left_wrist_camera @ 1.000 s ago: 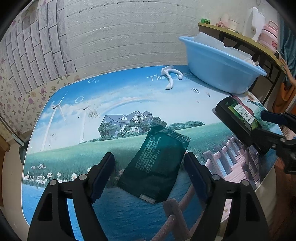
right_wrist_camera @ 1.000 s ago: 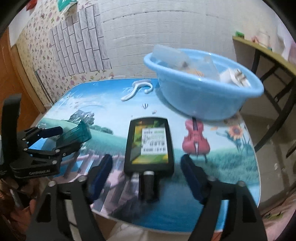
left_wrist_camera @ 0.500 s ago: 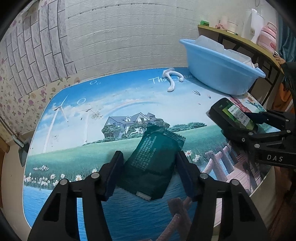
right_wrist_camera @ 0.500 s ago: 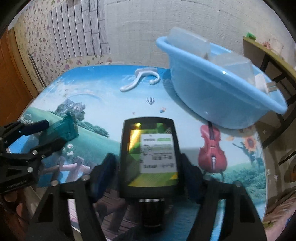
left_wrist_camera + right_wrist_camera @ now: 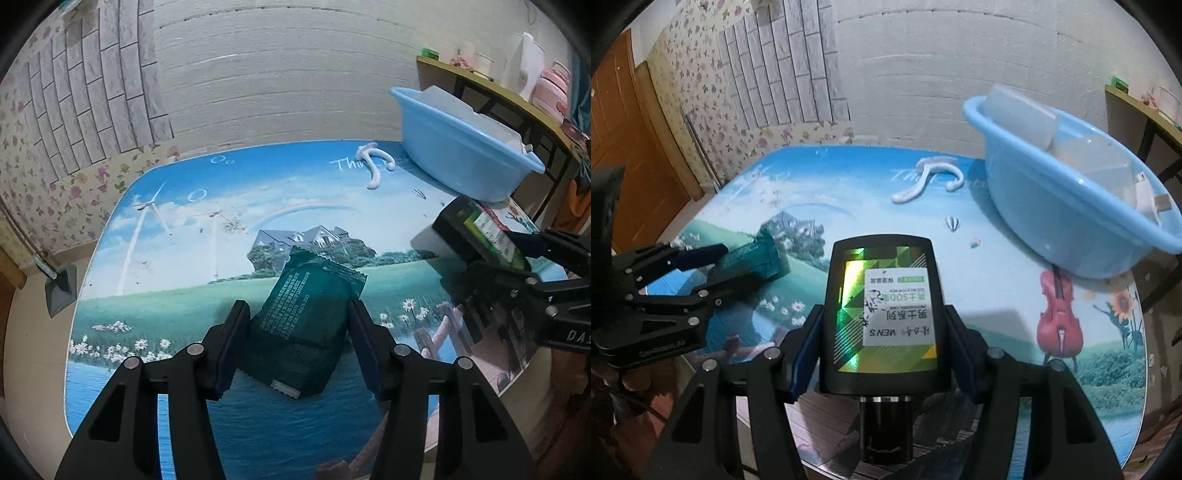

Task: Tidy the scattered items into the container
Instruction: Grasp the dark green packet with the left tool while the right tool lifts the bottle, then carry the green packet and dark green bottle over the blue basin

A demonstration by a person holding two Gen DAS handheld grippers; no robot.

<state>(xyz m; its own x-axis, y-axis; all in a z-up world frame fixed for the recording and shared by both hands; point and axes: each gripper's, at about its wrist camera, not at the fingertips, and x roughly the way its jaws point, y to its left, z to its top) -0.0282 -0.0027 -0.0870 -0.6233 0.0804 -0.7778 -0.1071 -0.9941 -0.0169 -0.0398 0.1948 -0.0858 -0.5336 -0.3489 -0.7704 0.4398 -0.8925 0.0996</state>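
Note:
My left gripper (image 5: 295, 347) is shut on a dark green snack packet (image 5: 306, 328), its fingers pressing both long sides just above the table. My right gripper (image 5: 884, 328) is shut on a black bottle with a green and white label (image 5: 886, 314) and holds it lifted off the table, tilted. The bottle also shows at the right of the left wrist view (image 5: 480, 236). The light blue basin (image 5: 1071, 206) stands at the table's far right with several pale boxes in it. A white plastic hook (image 5: 927, 177) lies beside the basin.
The table (image 5: 221, 236) bears a printed landscape picture and stands against a white brick wall. A shelf (image 5: 517, 92) with a kettle and cups stands behind the basin. A wooden door (image 5: 635, 155) is at the left.
Both grippers have closed: the left onto the green packet, the right onto the black bottle. The bottle has risen off the table and come nearer the basin.

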